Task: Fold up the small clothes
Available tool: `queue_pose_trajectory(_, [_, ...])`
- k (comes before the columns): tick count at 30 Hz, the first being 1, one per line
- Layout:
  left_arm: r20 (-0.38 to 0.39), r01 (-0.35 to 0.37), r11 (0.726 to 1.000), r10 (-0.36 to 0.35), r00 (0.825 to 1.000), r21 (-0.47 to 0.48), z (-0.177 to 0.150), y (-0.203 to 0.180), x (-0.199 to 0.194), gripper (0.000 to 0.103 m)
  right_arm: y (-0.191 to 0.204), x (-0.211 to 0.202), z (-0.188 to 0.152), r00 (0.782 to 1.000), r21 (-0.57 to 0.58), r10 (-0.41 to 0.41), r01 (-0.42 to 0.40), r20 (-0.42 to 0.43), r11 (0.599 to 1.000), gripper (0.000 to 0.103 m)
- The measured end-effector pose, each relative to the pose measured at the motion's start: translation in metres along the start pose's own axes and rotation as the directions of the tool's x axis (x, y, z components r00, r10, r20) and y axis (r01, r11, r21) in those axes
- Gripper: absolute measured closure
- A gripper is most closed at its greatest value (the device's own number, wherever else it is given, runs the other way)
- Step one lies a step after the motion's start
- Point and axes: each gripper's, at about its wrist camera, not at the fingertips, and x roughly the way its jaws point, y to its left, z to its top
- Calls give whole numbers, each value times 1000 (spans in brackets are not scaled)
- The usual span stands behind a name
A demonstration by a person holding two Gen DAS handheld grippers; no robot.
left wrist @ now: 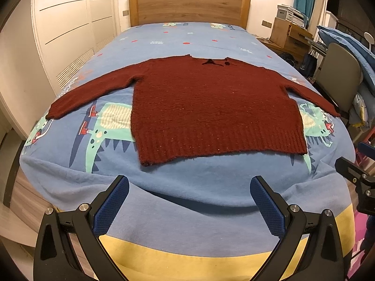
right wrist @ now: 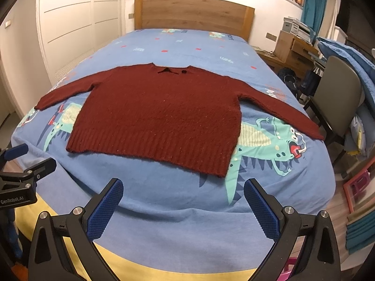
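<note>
A dark red knitted sweater [left wrist: 211,107] lies flat on the bed, hem toward me, both sleeves spread out to the sides. It also shows in the right wrist view [right wrist: 159,117]. My left gripper [left wrist: 189,187] is open and empty, hovering over the foot of the bed just short of the hem. My right gripper [right wrist: 184,187] is open and empty, near the hem's right corner. The right gripper's body shows at the right edge of the left wrist view [left wrist: 356,175]; the left gripper's body shows at the left edge of the right wrist view [right wrist: 23,175].
The bed has a blue sheet with a dinosaur print [right wrist: 269,140] and a wooden headboard [left wrist: 189,7]. A white wardrobe [left wrist: 65,30] stands on the left. A grey chair [right wrist: 337,93], a wooden desk [right wrist: 295,46] and piled bedding stand on the right.
</note>
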Motion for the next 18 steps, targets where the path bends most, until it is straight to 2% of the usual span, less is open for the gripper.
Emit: queue_pose_trajectory(18, [-9, -34, 999, 34, 999, 3, 5, 6, -2, 1, -2, 9, 4, 1000, -6, -3, 3, -17, 1000, 0])
